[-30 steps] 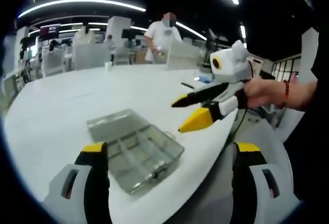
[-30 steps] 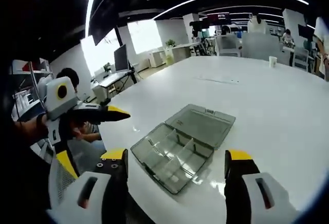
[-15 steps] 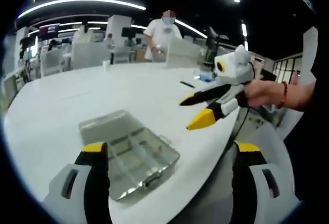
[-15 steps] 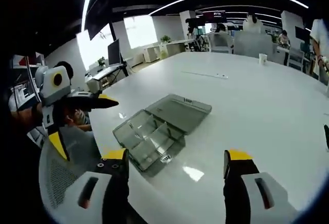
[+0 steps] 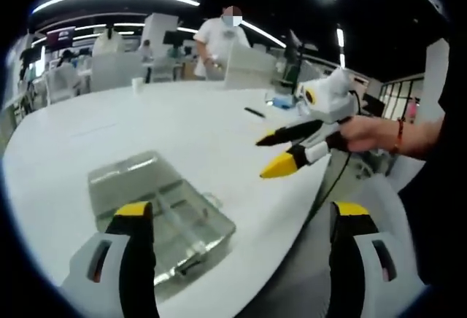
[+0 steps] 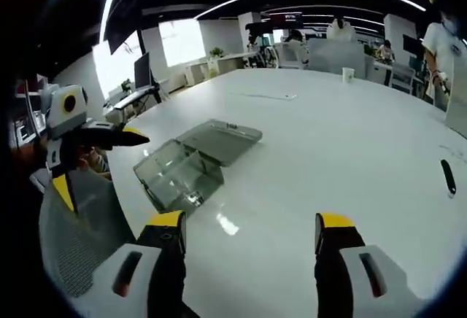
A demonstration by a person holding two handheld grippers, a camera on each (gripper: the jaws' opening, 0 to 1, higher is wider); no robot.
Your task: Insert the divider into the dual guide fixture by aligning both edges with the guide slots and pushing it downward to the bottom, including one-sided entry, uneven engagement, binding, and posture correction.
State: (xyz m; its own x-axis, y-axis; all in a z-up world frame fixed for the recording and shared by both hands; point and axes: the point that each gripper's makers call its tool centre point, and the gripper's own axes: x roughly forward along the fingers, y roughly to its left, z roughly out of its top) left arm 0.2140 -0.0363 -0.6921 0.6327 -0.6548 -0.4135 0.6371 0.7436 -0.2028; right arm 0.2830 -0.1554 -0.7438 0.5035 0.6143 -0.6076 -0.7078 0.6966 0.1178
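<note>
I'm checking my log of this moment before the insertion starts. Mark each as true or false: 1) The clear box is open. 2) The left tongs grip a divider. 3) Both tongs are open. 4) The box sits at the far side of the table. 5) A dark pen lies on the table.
1) True: the clear box lies on the table with its lid folded back.
2) False: the left tongs hold nothing.
3) True: the right tongs are open too.
4) False: it sits near the edge closest to the tongs.
5) True: the pen lies off to the right in the right gripper view.
</note>
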